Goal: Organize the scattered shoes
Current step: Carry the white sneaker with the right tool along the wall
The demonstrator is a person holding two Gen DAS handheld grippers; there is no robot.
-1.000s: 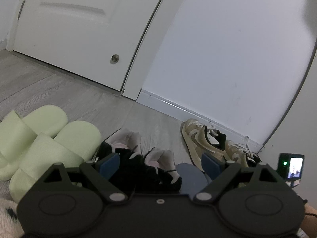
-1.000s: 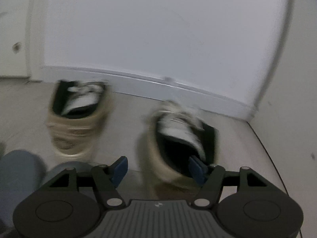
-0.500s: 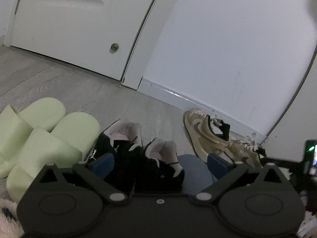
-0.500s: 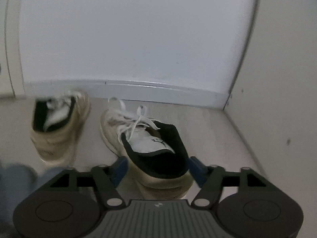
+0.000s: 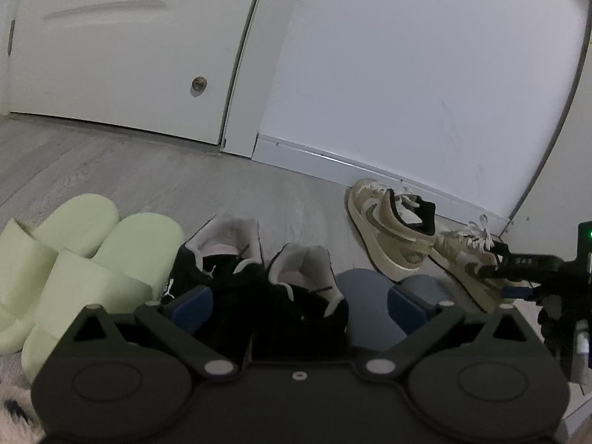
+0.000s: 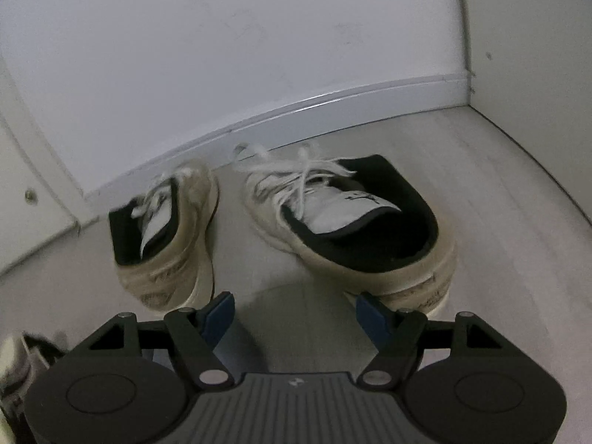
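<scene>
The left gripper (image 5: 299,301) hangs low over the floor (image 5: 155,181) with its blue pads spread wide and nothing between them but the shoes beyond. Just past its fingers sit the black sneakers (image 5: 259,281), a pair with pale pink lining, side by side and touching. Against the left side of the black sneakers lie the green slides (image 5: 81,259), also paired. On the other side of the black sneakers are two rounded blue-grey shapes (image 5: 364,303); what they are cannot be told. Farther out from the black sneakers, toward the baseboard (image 5: 333,164), stand the tan sneakers: one tan sneaker (image 5: 388,229) near the wall and the other tan sneaker (image 5: 466,262) beside it, nearer the corner.

The right gripper (image 6: 296,314) is also spread wide and holds nothing. Its right pad touches or nearly touches the heel of the other tan sneaker (image 6: 370,229); which of the two is unclear. That shoe is tilted with its black collar and white tongue facing the camera. The first tan sneaker (image 6: 166,244) stands apart from it, slightly blurred. Behind both run the baseboard (image 6: 333,111) and the white wall (image 6: 259,37). A white door (image 5: 122,55) stands far from the black sneakers.
</scene>
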